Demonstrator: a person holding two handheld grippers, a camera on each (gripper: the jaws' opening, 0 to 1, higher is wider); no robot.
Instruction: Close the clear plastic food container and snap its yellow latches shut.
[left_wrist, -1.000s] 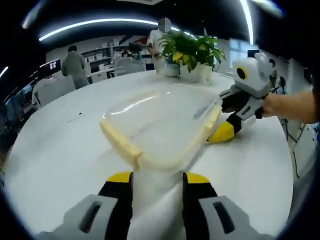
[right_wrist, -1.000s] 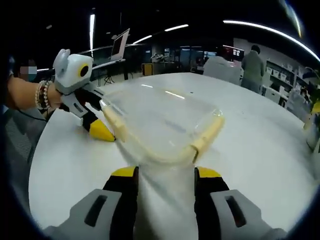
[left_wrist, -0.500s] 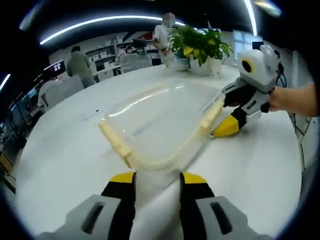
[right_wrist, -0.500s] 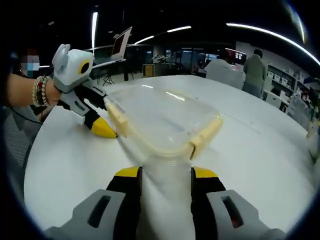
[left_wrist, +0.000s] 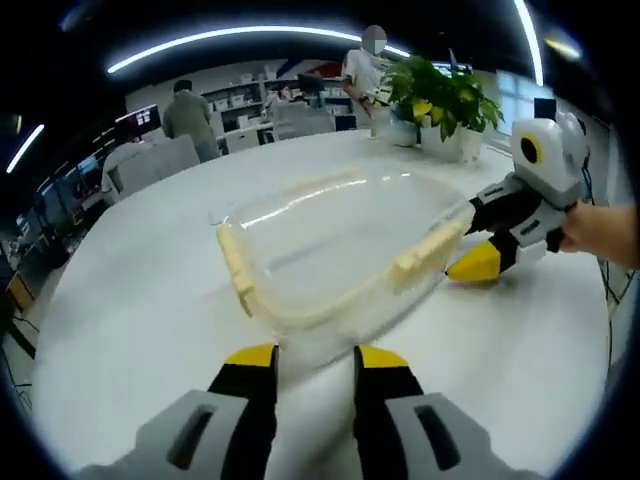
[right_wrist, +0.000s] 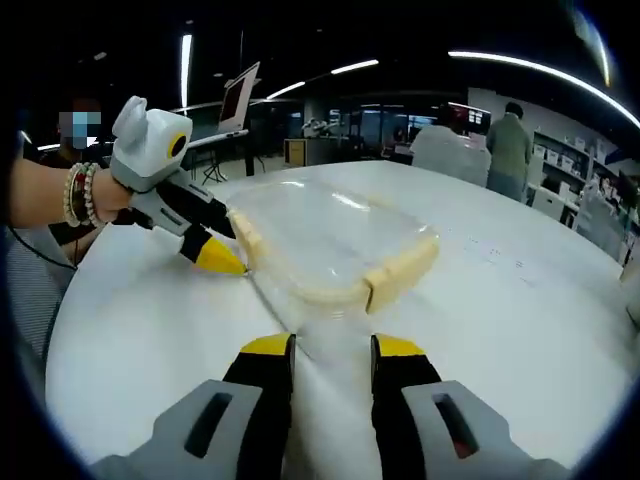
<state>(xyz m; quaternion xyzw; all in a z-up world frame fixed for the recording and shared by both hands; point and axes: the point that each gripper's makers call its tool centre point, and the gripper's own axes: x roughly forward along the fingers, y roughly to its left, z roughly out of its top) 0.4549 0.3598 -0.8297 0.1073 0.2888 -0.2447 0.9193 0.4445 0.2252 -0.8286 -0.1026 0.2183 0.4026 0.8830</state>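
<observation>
A clear plastic food container (left_wrist: 335, 250) with pale yellow latches (left_wrist: 428, 252) sits on a white round bench (left_wrist: 130, 330). The left claw (left_wrist: 312, 357) pinches its near corner. The right claw (right_wrist: 331, 346) pinches the opposite corner. A potted plant (left_wrist: 445, 105) stands beyond.

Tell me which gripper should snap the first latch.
Left, narrowly. In the right gripper view, the left gripper has its yellow tip against the end of a yellow latch on the container. The right gripper sits about as close to its own.
</observation>
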